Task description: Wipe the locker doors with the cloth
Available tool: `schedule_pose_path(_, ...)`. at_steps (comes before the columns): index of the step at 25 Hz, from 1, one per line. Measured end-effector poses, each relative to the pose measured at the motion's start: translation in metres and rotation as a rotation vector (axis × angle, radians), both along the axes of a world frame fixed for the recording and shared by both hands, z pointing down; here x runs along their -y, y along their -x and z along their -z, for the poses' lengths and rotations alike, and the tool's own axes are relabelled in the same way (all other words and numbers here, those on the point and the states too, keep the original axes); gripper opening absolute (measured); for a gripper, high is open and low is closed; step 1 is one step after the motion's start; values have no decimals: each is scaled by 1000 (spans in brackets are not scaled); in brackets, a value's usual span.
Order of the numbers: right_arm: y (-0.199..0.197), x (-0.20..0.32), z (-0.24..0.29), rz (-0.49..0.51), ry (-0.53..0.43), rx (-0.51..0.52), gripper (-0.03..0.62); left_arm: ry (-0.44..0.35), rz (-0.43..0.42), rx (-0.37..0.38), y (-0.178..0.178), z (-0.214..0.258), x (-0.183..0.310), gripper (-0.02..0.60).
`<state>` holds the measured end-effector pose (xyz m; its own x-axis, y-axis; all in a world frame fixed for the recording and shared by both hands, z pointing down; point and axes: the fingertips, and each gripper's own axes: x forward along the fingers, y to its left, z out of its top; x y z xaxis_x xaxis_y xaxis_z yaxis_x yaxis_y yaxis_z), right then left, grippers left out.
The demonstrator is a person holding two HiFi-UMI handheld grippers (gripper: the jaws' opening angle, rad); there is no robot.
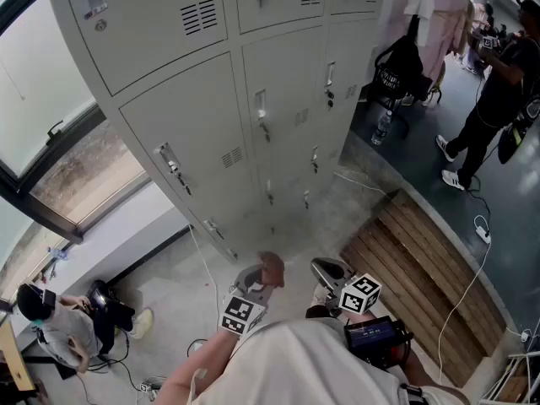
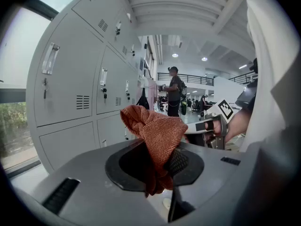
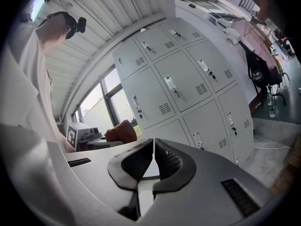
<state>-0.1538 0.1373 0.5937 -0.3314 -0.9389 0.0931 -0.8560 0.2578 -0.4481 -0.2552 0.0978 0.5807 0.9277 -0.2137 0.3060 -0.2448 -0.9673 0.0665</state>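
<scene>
A bunched rust-orange cloth (image 2: 155, 135) sticks up from my left gripper (image 2: 162, 166), whose jaws are shut on it. In the head view the cloth (image 1: 272, 267) sits at the tip of the left gripper (image 1: 257, 281), held low in front of the grey lockers (image 1: 219, 133). My right gripper (image 1: 331, 272) hangs beside it, jaws shut with nothing between them (image 3: 153, 161). The right gripper view shows the cloth (image 3: 121, 131) off to the left and the locker doors (image 3: 188, 88) ahead. Both grippers are apart from the doors.
A wooden slatted platform (image 1: 422, 277) lies at the right with a white cable (image 1: 477, 260) over it. A window (image 1: 51, 116) is at the left. One person (image 1: 494, 91) stands far right; another (image 1: 59, 327) crouches at lower left. A black bag (image 1: 398, 66) hangs by the lockers.
</scene>
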Motion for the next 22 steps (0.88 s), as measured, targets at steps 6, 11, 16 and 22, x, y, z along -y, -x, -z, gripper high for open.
schedule_pose_path(6,-102,39,25,40,-21,-21,23,-12,97,-21,-88,13,40,86)
schedule_pose_path(11,-168,59,26,76,-21,-4,23,5,181,15,-142,10,75,86)
schedule_pose_path(16,-223,75,27,102,-19,38,23,5,259,38,-178,11,101,86)
schedule_pose_path(22,-247,96,18,132,3,71,23,25,364,50,-185,7,132,86)
